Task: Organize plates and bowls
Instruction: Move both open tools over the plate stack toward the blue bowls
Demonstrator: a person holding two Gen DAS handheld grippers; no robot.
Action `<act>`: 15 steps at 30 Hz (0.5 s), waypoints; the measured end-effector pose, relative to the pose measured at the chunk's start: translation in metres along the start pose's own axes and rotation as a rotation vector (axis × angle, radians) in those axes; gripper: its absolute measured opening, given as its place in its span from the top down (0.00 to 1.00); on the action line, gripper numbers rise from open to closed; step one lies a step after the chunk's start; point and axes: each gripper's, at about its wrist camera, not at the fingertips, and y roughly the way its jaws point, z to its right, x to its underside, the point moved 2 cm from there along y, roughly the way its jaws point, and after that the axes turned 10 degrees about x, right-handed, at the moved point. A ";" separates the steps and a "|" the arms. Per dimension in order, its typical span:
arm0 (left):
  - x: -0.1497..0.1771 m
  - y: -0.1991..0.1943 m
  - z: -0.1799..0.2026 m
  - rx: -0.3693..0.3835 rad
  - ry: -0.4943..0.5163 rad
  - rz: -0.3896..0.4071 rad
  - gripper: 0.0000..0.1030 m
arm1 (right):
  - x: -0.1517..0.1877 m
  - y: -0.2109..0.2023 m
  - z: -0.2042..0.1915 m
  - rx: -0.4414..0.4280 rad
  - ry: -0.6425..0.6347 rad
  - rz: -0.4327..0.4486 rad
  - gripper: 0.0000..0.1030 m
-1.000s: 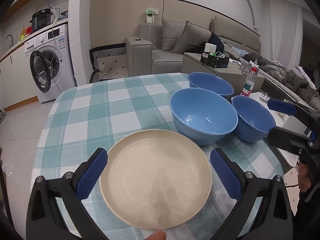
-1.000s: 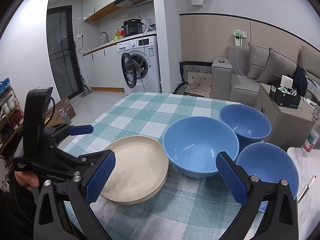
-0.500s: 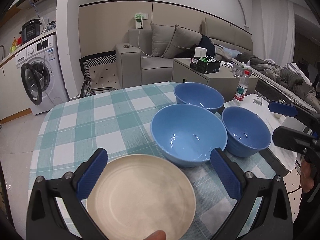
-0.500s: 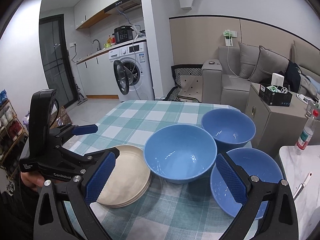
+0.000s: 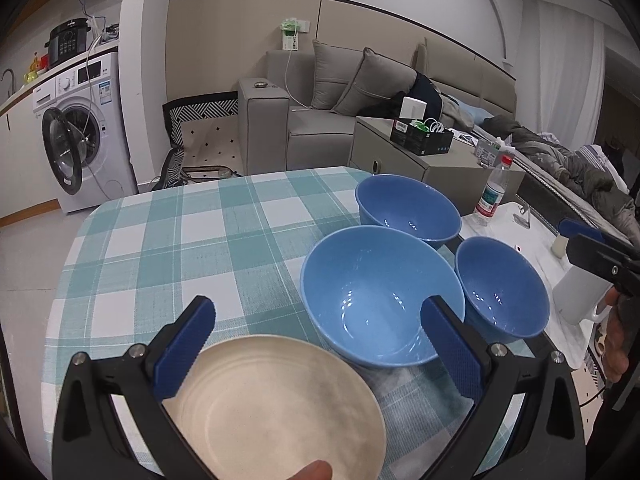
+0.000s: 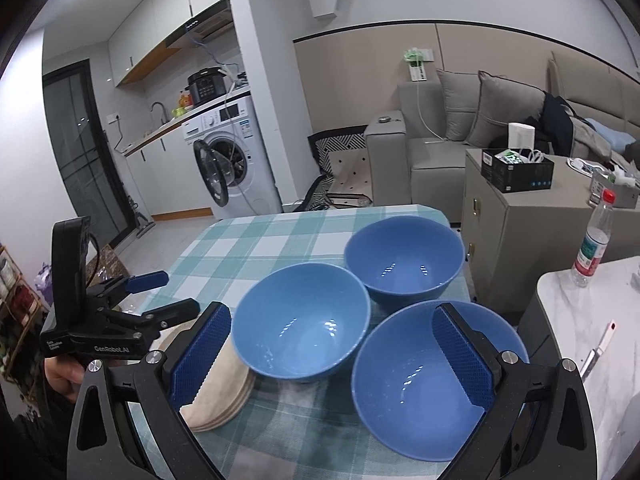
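Note:
A stack of cream plates point(image 5: 272, 408) lies on the checked tablecloth point(image 5: 160, 248) at the near edge, partly under my open left gripper point(image 5: 320, 320), which holds nothing. Three blue bowls stand to its right: a large middle bowl point(image 5: 376, 296), a far bowl point(image 5: 408, 208) and a smaller right bowl point(image 5: 500, 288). In the right wrist view my right gripper point(image 6: 330, 320) hangs open and empty over the middle bowl point(image 6: 300, 320) and the near bowl point(image 6: 420, 376). The far bowl point(image 6: 404, 260) is behind them. The plates point(image 6: 224, 392) show at lower left, below the left gripper point(image 6: 168, 292).
A white marble side table point(image 6: 592, 320) stands right of the table and carries a water bottle point(image 6: 596, 244) and a white jug point(image 5: 576, 296). A beige cabinet point(image 6: 512, 216), a sofa and a washing machine point(image 5: 76, 136) lie beyond the far edge.
The left gripper has drawn back, so the plates sit lower and nearer in its view. The right gripper has shifted right, from over the middle bowl towards the near bowl. Both stay open.

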 end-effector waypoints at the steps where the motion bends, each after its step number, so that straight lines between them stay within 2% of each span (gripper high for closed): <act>1: -0.002 0.001 -0.001 -0.001 -0.003 0.001 0.00 | -0.001 0.001 0.003 0.004 0.006 -0.003 0.01; 15: -0.034 0.018 -0.001 -0.013 0.015 0.012 0.00 | -0.025 0.017 0.017 0.074 -0.010 -0.020 0.01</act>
